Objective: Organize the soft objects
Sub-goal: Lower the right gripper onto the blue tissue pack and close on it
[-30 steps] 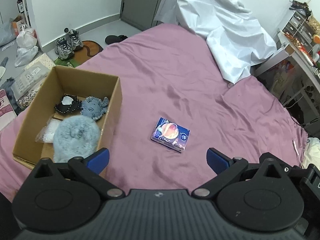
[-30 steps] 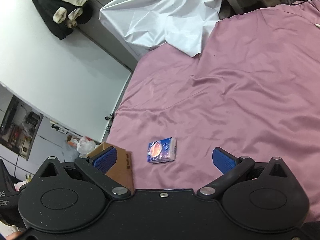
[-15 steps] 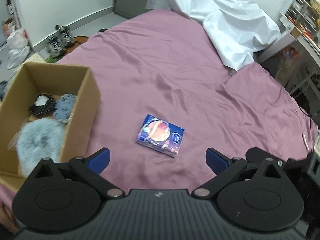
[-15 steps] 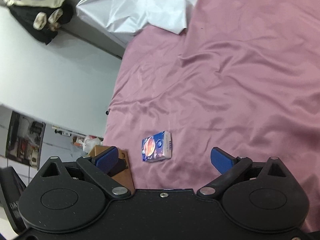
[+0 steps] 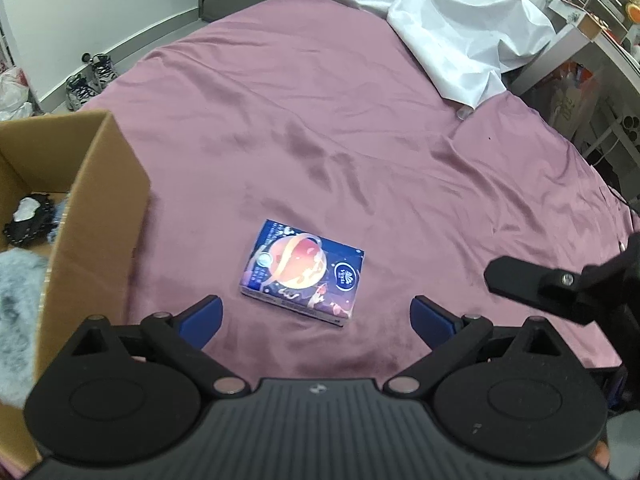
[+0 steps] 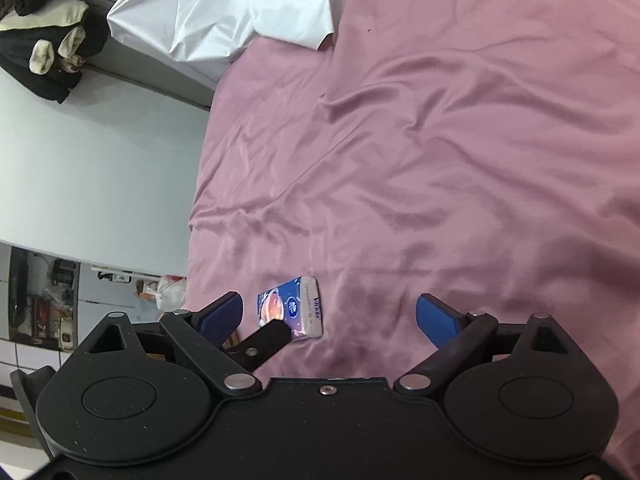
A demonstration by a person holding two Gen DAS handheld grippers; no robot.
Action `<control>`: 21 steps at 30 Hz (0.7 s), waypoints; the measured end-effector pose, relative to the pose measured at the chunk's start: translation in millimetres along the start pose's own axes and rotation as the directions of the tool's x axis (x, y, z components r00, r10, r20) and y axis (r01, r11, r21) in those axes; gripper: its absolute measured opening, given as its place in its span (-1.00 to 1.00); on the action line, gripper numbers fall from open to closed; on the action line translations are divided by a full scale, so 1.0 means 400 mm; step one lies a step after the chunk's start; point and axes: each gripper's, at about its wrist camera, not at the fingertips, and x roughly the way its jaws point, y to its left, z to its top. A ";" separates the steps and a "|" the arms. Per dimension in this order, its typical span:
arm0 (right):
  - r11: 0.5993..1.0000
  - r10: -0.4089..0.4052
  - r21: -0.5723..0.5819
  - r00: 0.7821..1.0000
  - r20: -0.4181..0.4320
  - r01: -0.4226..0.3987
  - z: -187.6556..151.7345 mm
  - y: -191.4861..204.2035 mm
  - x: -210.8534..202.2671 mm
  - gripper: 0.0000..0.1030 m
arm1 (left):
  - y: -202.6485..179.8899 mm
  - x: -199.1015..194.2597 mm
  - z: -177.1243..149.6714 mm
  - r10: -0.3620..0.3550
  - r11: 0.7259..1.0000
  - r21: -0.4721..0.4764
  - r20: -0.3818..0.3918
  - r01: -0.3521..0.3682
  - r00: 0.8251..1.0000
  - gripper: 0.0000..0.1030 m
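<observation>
Tissue pack [image 5: 303,272], a flat rectangular soft packet printed in dark blue with an orange-pink swirl, was seen lying on the bed just ahead of the left claw [image 5: 316,314], whose blue-padded fingers were spread wide and held nothing. The right claw [image 6: 328,314] was likewise spread and empty, with the same packet [image 6: 294,312] lying ahead of it and toward its left finger. Neither claw was touching the packet.

To the left, just beside the packet, an open brown corrugated cardboard box [image 5: 100,216] stood on the bed. Inside it a fluffy grey-blue plush [image 5: 18,300] and a small black-and-white fuzzy item [image 5: 26,218] were visible, so part of the sorting was judged done; the packet appeared to be the one piece left outside.

The mauve satin bedsheet [image 5: 320,120] was smooth, glossy and lightly creased, and a crumpled white cloth [image 5: 452,28] lay at its far edge.
</observation>
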 end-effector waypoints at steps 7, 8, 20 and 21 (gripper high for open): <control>0.999 0.004 0.032 0.999 -0.032 -0.003 0.020 -0.005 0.039 0.76 | -0.012 0.046 -0.011 0.009 1.000 0.009 -0.008 -0.009 1.000 0.94; 1.000 0.006 0.027 0.999 -0.040 -0.005 0.019 -0.005 0.043 0.75 | -0.010 0.050 -0.012 0.015 1.000 0.010 -0.007 -0.014 1.000 0.94; 0.999 0.008 0.035 0.997 -0.077 -0.006 0.026 -0.021 0.069 0.75 | -0.013 0.085 -0.024 0.084 0.996 0.041 0.037 -0.085 0.996 0.94; 0.999 0.008 0.036 0.997 -0.077 -0.005 0.027 -0.022 0.069 0.75 | -0.010 0.084 -0.024 0.089 0.995 0.040 0.047 -0.091 0.995 0.94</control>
